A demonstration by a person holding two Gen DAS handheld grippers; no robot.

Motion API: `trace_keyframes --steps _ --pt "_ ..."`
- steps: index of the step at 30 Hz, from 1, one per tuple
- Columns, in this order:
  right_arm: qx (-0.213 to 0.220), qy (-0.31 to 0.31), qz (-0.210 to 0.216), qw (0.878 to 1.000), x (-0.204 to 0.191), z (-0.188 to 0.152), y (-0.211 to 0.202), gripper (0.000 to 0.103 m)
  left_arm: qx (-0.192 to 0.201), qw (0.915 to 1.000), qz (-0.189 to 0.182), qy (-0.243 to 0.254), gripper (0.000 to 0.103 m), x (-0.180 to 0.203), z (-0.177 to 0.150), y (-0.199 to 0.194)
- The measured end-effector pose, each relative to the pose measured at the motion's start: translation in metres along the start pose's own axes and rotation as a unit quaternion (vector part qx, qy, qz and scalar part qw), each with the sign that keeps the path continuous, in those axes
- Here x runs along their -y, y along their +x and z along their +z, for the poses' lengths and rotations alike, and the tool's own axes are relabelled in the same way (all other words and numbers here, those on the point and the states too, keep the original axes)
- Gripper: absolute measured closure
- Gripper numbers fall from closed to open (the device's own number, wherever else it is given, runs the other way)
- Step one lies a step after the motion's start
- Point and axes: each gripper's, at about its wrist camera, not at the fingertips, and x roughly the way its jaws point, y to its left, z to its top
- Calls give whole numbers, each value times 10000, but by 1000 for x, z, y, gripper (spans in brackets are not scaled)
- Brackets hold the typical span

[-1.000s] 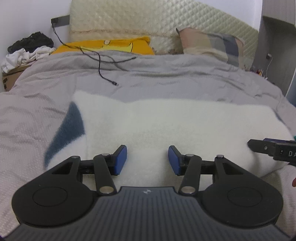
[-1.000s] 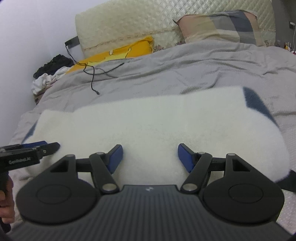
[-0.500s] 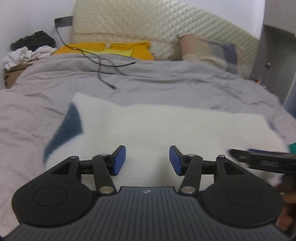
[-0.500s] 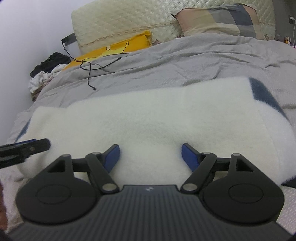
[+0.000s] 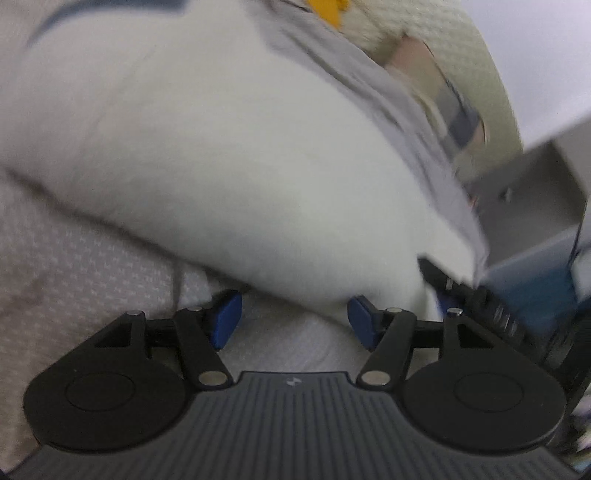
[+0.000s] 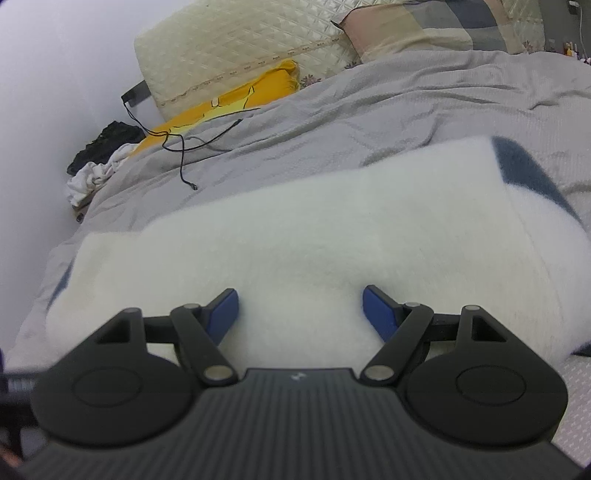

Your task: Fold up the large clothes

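Note:
A thick white fleece garment (image 6: 332, 240) with dark blue trim lies folded in a long band across the grey bed cover (image 6: 388, 110). It also fills the blurred, tilted left wrist view (image 5: 221, 166). My left gripper (image 5: 293, 319) is open and empty, just short of the garment's near edge, over the cover. My right gripper (image 6: 300, 312) is open and empty, its blue pads (image 6: 376, 314) over the garment's near edge. The right gripper's black fingers (image 5: 476, 295) show at the right of the left wrist view.
A yellow pillow (image 6: 236, 99), a plaid pillow (image 6: 417, 26) and a quilted cream headboard (image 6: 240, 48) are at the bed's far end. A black cable (image 6: 181, 147) lies on the cover. A clothes pile (image 6: 96, 162) sits at far left. A grey cabinet (image 5: 535, 192) stands beside the bed.
My left gripper has swung sharply, tilting and dropping toward the garment's near edge; its view is now blurred. My right gripper has moved a little closer over the garment. Both stay open.

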Motion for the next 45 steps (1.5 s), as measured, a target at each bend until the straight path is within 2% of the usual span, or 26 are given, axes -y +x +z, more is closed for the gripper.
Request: trace_keyframes --steps 4,8,13,17,19,20,25,27,28,31,35,37,41,42,43,45 --pt "4 58 42 10000 2 1 0 26 207 9995 -132 -196 34 -4 0 -4" --pt "15 144 85 9999 4 2 -1 26 582 9981 -181 -89 35 1 3 -15" --pt "82 802 362 9961 17 9 -12 26 845 9933 -633 -478 36 -4 12 -22" --pt "142 1931 1004 9759 33 10 -35 22 1014 9864 -1020 -795 36 -9 19 -25" --pt "68 2336 1379 9625 35 4 -43 15 1031 9819 -1197 -1047 36 -15 22 -23" --pt "-32 2514 1548 9554 35 -1 -44 8 1038 9799 -1271 -1132 36 -17 23 -22" --pt "-845 3323 2235 9124 29 -27 -19 7 1115 9755 -1461 -1208 36 -19 24 -27" --pt "-983 3705 2191 8973 28 -39 -2 7 1159 9744 -1533 -1167 36 -18 26 -27" --pt "-1015 3802 2163 8935 28 -42 4 7 1174 9738 -1562 -1162 36 -17 27 -28" --pt "-876 3955 1904 8942 36 -43 19 9 1183 9721 -1612 -1227 36 -20 26 -27" --pt "-311 4400 1556 8839 60 -36 19 9 1160 9701 -1652 -1350 36 -26 24 -27" --pt "-145 4458 1437 8834 68 -31 13 9 1096 9692 -1595 -1520 34 -29 24 -25" --pt "34 4647 1498 8727 75 -26 4 9 982 9693 -1413 -1755 33 -36 24 -20" --pt "77 4664 1542 8710 76 -24 1 9 963 9693 -1322 -1837 30 -39 23 -19" --pt "117 4653 1574 8710 76 -21 1 8 947 9677 -1223 -1990 25 -43 22 -19" --pt "249 4551 1623 8752 75 -15 -5 8 980 9626 -1087 -2279 24 -54 21 -19"
